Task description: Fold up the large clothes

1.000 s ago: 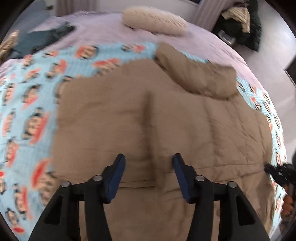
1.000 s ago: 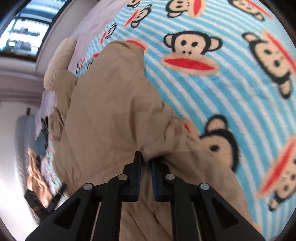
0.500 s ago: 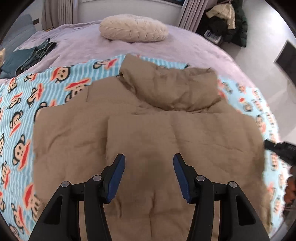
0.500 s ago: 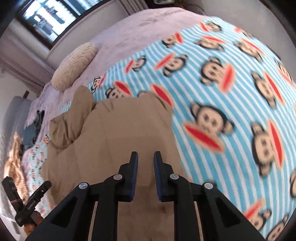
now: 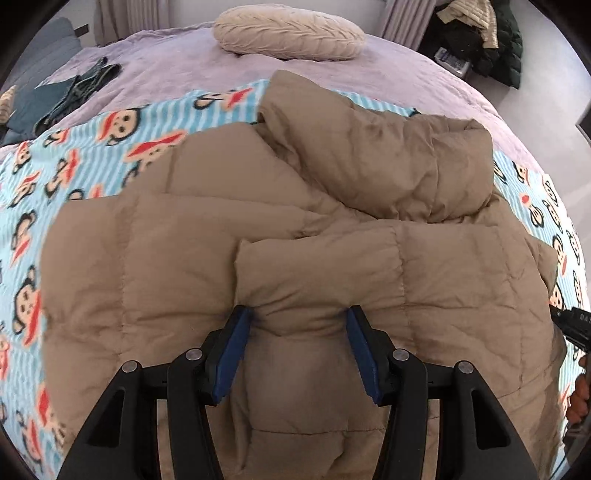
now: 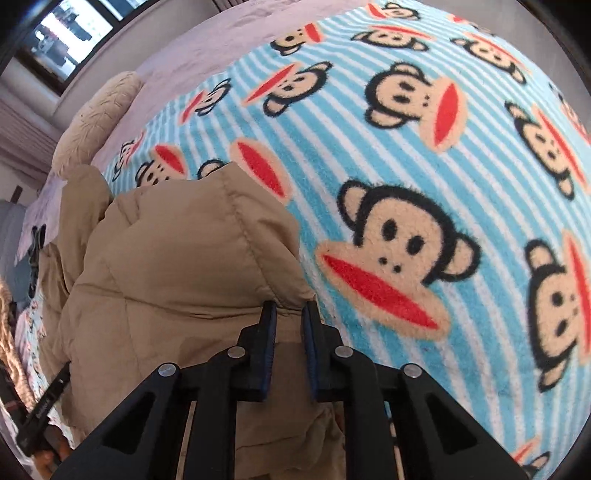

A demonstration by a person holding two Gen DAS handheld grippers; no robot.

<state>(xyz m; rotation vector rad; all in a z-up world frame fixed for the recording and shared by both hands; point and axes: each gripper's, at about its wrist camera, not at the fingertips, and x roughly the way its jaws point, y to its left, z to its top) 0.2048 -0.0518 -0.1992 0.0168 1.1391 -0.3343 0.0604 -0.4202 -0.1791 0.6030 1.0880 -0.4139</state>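
Observation:
A tan quilted puffer jacket lies spread on a blue striped monkey-print blanket, hood toward the pillow, with one sleeve folded across its body. My left gripper is open, its blue pads pressing down on either side of the folded sleeve. In the right wrist view the jacket's right edge lies on the blanket. My right gripper is narrowly open at that edge, with a ridge of jacket fabric between the pads; they do not look clamped.
A beige round pillow lies at the head of the lilac bed. Dark clothes lie at the far left. A pile of dark garments sits on the floor to the right.
Both grippers have come down closer to the jacket. The left pads now press around the folded sleeve. The right gripper has moved in to the jacket's right edge, jaws slightly wider.

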